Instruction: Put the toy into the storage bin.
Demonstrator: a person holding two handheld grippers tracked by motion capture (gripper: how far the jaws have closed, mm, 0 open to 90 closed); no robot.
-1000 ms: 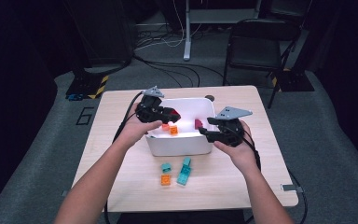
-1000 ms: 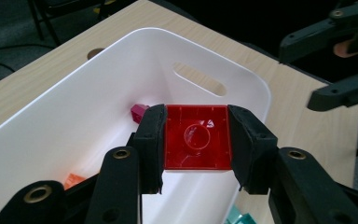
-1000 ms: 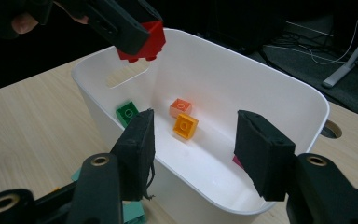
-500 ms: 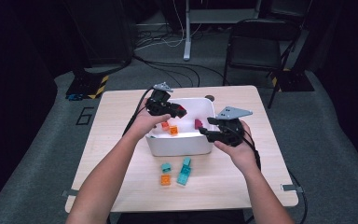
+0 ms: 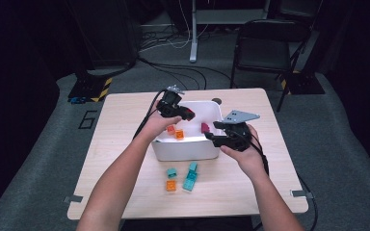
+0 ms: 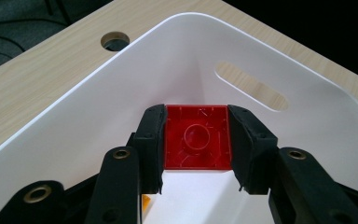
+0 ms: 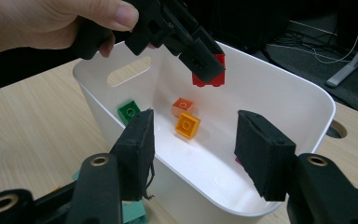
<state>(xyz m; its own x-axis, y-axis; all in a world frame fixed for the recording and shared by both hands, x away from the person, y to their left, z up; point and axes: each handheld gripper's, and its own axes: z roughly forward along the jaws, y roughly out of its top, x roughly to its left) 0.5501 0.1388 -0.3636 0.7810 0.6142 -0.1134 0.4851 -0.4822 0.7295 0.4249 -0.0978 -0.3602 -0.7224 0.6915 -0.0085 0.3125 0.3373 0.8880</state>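
My left gripper (image 5: 184, 113) hangs over the white bin (image 5: 185, 151), shut on a red brick (image 6: 196, 142) whose hollow underside faces the left gripper view. In the right gripper view that red brick (image 7: 212, 79) hangs above the bin's inside, held in the left gripper (image 7: 200, 60) by a hand. My right gripper (image 5: 213, 135) stands open at the bin's right rim, its jaws (image 7: 193, 140) astride the near wall with nothing pressed between them. On the bin floor lie a green brick (image 7: 129, 111), a salmon brick (image 7: 182, 105) and an orange brick (image 7: 188, 125).
A magenta brick (image 5: 205, 127) lies in the bin's right part. In front of the bin on the wooden table (image 5: 125, 125) lie a small teal brick (image 5: 172, 172), an orange brick (image 5: 171, 185) and a longer teal piece (image 5: 191, 178). A chair (image 5: 265, 48) stands behind the table.
My left gripper has moved right, from the bin's left rim to over its inside, and sunk a little with the red brick. The right gripper has stayed put.
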